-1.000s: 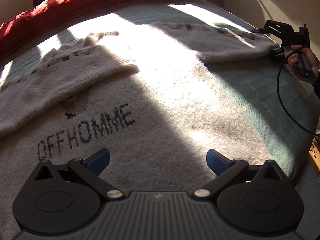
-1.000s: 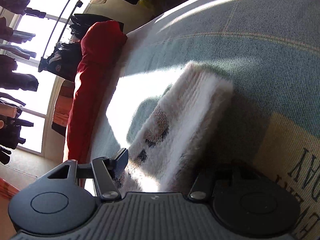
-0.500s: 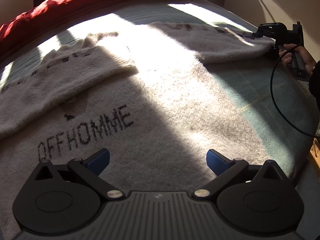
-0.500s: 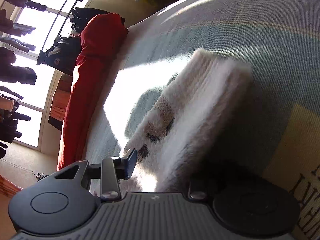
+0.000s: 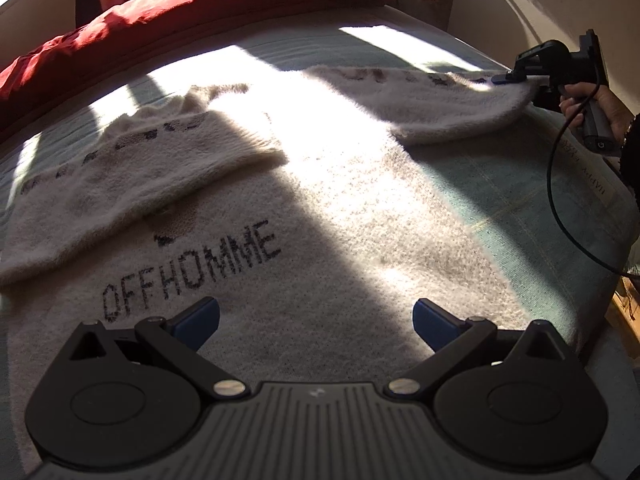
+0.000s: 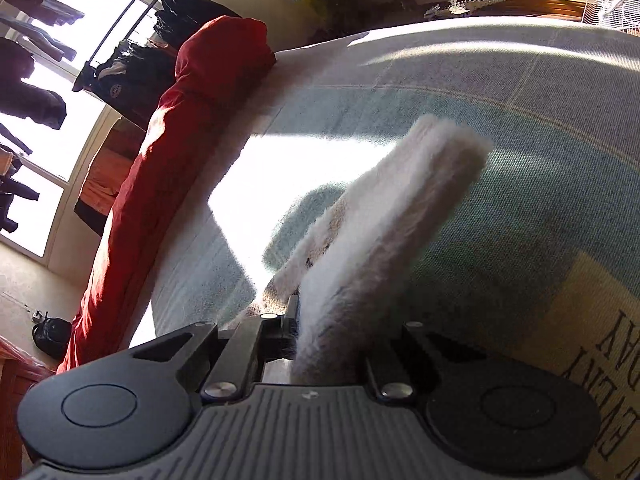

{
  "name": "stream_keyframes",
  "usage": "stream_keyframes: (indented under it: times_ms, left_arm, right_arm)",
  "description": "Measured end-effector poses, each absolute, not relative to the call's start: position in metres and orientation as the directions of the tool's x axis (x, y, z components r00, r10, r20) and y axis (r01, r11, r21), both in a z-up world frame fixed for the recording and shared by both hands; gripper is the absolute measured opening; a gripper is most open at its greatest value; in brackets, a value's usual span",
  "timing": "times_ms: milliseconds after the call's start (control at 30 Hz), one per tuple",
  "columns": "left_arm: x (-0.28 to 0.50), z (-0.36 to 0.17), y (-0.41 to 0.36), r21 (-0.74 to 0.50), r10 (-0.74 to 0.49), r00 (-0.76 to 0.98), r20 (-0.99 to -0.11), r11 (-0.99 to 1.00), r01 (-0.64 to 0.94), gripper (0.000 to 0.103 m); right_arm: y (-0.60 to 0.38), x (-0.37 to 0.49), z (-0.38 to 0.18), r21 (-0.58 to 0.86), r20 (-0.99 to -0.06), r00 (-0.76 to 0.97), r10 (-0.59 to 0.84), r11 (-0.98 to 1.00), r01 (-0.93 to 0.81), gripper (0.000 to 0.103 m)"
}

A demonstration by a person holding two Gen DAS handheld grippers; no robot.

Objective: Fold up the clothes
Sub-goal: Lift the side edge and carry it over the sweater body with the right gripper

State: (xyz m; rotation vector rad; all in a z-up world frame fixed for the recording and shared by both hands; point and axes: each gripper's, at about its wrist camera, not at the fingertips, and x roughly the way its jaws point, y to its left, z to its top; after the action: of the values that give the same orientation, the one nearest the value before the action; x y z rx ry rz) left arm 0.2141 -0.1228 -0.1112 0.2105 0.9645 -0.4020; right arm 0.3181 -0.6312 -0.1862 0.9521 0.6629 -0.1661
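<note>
A fuzzy cream sweater (image 5: 320, 216) with black "OFFHOMME" lettering lies spread on a teal bed cover (image 5: 520, 184). Its left sleeve (image 5: 132, 168) is folded across the chest. My left gripper (image 5: 316, 318) is open and empty, hovering over the sweater's lower body. The right sleeve (image 5: 440, 108) stretches to the far right, where my right gripper (image 5: 516, 78) clamps its cuff. In the right wrist view my right gripper (image 6: 320, 332) is shut on the sleeve cuff (image 6: 384, 220), which is lifted off the bed.
A red duvet (image 5: 180, 12) lies along the far edge of the bed and also shows in the right wrist view (image 6: 168, 168). A wall (image 5: 540, 4) is at the far right. A clothes rack (image 6: 48, 40) stands by the window. A black cable (image 5: 560, 208) hangs from the right gripper.
My right gripper has closed on the sleeve cuff and raised it off the bed. My left gripper has stayed open and still.
</note>
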Motion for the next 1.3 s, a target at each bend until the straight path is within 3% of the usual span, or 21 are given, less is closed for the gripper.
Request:
stream_keyframes:
  times_ms: [733, 1300]
  left_arm:
    - [0.152, -0.066, -0.048, -0.016, -0.268, 0.628, -0.731, 0.926, 0.377, 0.102]
    - [0.139, -0.058, 0.002, -0.011, -0.255, 0.669, -0.698, 0.938, 0.346, 0.102]
  right_arm:
    - [-0.488, 0.327, -0.04, 0.636, -0.518, 0.814, 0.263, 0.755, 0.161, 0.009]
    - [-0.371, 0.355, 0.001, 0.547, -0.548, 0.767, 0.335, 0.837, 0.025, 0.009]
